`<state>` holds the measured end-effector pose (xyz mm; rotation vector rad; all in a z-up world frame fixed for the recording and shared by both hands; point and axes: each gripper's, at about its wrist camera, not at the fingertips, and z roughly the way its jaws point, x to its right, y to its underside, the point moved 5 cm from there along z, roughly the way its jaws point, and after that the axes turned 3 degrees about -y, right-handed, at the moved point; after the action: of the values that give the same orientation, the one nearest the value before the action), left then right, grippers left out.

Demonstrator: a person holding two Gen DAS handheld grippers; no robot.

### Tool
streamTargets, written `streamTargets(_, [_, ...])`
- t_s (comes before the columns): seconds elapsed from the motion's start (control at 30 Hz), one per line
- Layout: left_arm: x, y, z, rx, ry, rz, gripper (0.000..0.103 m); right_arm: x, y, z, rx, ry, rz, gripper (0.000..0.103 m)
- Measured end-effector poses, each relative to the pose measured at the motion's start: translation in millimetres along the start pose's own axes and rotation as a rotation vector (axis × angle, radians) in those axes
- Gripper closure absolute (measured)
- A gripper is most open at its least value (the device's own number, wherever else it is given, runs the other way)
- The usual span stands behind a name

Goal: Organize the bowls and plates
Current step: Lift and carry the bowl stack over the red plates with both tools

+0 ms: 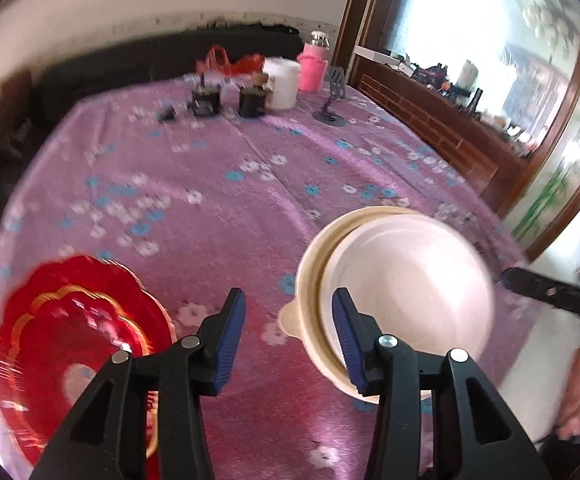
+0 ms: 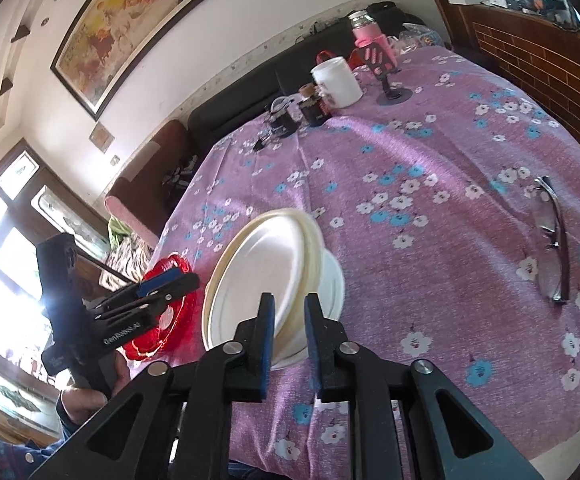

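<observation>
Right wrist view: stacked cream bowls (image 2: 266,276) sit on the flowered desk (image 2: 429,264), right gripper (image 2: 288,312) jaws released astride their rim, left gripper (image 1: 290,312) jaws empty beside a red plate (image 1: 70,344).

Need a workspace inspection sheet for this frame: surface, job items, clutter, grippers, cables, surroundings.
Surface: purple floral tablecloth.
Job items: red scalloped glass plate; cream bowl with a white bowl nested inside.
Clutter: white mug, pink-sleeved jar, dark jars, phone stand, glasses.
Grippers: left gripper open, empty; right gripper open, astride the bowl rim.
Cables: nothing seen.
Surroundings: black sofa, framed painting, brick-pattern cabinet.
</observation>
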<state>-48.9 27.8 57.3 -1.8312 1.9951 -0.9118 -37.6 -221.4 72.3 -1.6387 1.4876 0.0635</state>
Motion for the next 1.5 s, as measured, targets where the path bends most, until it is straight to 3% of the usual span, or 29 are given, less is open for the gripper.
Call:
streamTargets(0.1, [-11, -2, 17, -0.083, 0.112, -0.095, 0.058, 18, -4, 1, 0.006, -0.005, 0.054, 0.073])
streamTargets(0.23, [-22, -2, 38, -0.167, 0.203, -0.2, 0.057, 37, -4, 12, -0.018, -0.042, 0.132, 0.073])
streamTargets(0.7, [-46, -12, 58, -0.198, 0.238, -0.317, 0.05, 69, 7, 37, -0.079, -0.11, 0.264, 0.073])
streamTargets(0.87, [-52, -14, 60, -0.212, 0.289, -0.341, 0.045, 71, 11, 39, -0.087, -0.15, 0.281, 0.073])
streamTargets(0.9, [-51, -15, 60, -0.213, 0.296, -0.338, 0.042, 70, 10, 37, -0.079, -0.175, 0.282, 0.071])
streamTargets(0.97, [-49, -17, 59, -0.209, 0.314, -0.33, 0.031, 69, 8, 32, -0.059, -0.194, 0.275, 0.057])
streamTargets(1.03, [-48, -17, 58, -0.211, 0.328, -0.328, 0.028, 68, 6, 29, -0.038, -0.233, 0.287, 0.036])
streamTargets(1.2, [-45, -16, 65, -0.231, 0.396, -0.356, 0.026, 70, 6, 38, -0.037, -0.353, 0.368, 0.026])
streamTargets(1.37, [-32, -18, 66, -0.235, 0.416, -0.317, 0.016, 62, 9, 53, -0.075, -0.43, 0.383, 0.025])
streamTargets(1.5, [-26, -20, 68, -0.23, 0.411, -0.298, 0.01, 55, 8, 59, -0.08, -0.452, 0.368, 0.017])
